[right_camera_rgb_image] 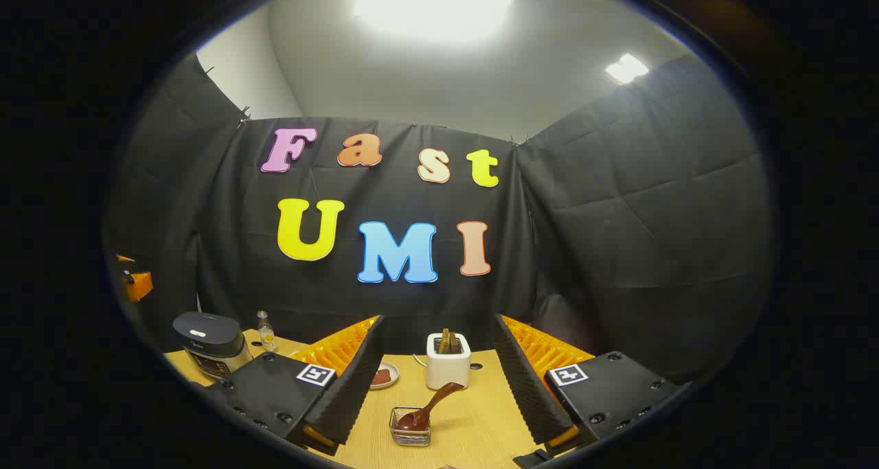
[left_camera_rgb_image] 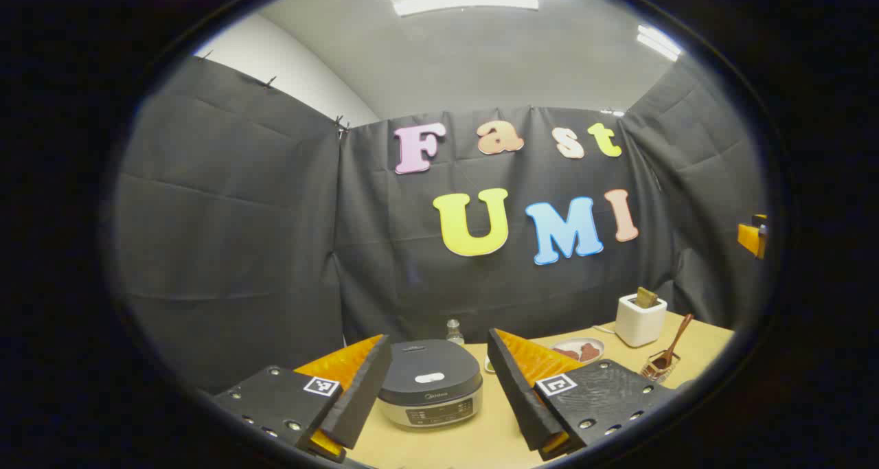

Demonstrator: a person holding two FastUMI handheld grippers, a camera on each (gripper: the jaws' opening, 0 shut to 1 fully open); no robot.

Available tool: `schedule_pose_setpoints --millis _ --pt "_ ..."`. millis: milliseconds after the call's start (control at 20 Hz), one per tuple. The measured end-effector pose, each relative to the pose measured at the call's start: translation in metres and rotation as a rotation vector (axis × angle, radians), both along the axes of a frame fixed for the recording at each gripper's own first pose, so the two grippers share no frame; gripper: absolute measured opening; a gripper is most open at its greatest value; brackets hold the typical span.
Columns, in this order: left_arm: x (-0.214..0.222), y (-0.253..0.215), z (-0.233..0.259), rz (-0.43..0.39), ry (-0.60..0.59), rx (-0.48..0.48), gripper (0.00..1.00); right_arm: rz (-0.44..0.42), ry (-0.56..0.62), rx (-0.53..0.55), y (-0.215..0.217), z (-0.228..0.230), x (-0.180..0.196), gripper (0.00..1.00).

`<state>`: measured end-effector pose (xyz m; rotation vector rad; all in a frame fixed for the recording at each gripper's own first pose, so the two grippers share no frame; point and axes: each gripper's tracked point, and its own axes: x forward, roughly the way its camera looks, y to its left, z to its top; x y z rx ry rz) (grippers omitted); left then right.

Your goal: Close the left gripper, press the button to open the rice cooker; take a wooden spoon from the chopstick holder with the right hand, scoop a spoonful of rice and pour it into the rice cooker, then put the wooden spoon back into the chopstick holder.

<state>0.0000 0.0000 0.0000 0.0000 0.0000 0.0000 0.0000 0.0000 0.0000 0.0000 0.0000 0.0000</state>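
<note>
In the left gripper view, our left gripper point(left_camera_rgb_image: 439, 393) hangs with its fingers spread wide and holding nothing, framing the rice cooker point(left_camera_rgb_image: 430, 383) at the bottom centre, lid down, standing apart from both fingers on the wooden table point(left_camera_rgb_image: 481, 435). Behind the cooker we see a small bottle point(left_camera_rgb_image: 454, 332); toward the lower right lie a plate point(left_camera_rgb_image: 578, 349), a white toaster point(left_camera_rgb_image: 640, 319) and, at the right edge of the table, the wooden spoon point(left_camera_rgb_image: 676, 342) leaning in a small glass holder point(left_camera_rgb_image: 659, 366).

In the right gripper view, our right gripper point(right_camera_rgb_image: 434, 393) is likewise spread and empty. Between its fingers at the bottom centre stands the glass holder point(right_camera_rgb_image: 410, 426) with the spoon point(right_camera_rgb_image: 429, 408) tilted up to the right, clear of both fingers. Just beyond are the toaster point(right_camera_rgb_image: 448, 359) and plate point(right_camera_rgb_image: 384, 375); the cooker point(right_camera_rgb_image: 204, 342) and bottle point(right_camera_rgb_image: 265, 332) stand at lower left. Black cloth walls the booth under bright ceiling lights point(right_camera_rgb_image: 432, 2).
</note>
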Motion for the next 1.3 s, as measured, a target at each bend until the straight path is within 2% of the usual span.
schedule_pose_setpoints --millis 50,300,350,400,500,550,600,750,800,1200,1300 --pt "-0.001 0.0 0.001 -0.001 -0.001 0.001 0.88 0.001 -0.001 0.002 0.0 0.0 0.001 0.97" --pt "-0.001 -0.001 0.004 -0.001 -0.003 0.004 0.89 0.006 0.002 0.004 -0.002 -0.003 0.004 0.97" --pt "0.0 -0.002 0.004 -0.001 -0.003 0.005 0.89 0.007 0.003 0.004 -0.002 -0.003 0.005 0.94" --pt "0.0 -0.002 0.004 -0.001 -0.003 0.007 0.89 0.007 0.003 0.005 -0.002 -0.004 0.006 0.97" --pt "0.001 -0.003 0.005 -0.002 -0.004 0.007 0.89 0.008 0.005 0.006 -0.003 -0.005 0.007 0.94" --pt "0.001 -0.003 0.007 -0.002 -0.005 0.006 0.89 0.008 0.006 0.005 -0.004 -0.005 0.007 0.97" --pt "0.0 -0.003 0.007 -0.002 -0.005 0.005 0.88 0.008 0.007 0.003 -0.004 -0.005 0.008 0.94" --pt "-0.001 -0.002 0.006 0.0 -0.006 0.003 0.88 0.01 0.01 0.003 -0.005 -0.007 0.011 0.97" --pt "-0.001 -0.003 0.007 0.001 -0.005 0.002 0.88 0.011 0.01 0.005 -0.005 -0.006 0.012 0.94" --pt "0.001 -0.005 0.009 0.008 -0.015 0.001 0.89 0.029 0.014 0.001 -0.007 -0.008 0.018 0.97" --pt "0.001 -0.006 0.01 0.009 -0.014 -0.002 0.89 0.037 0.014 0.005 -0.007 -0.009 0.02 0.94"
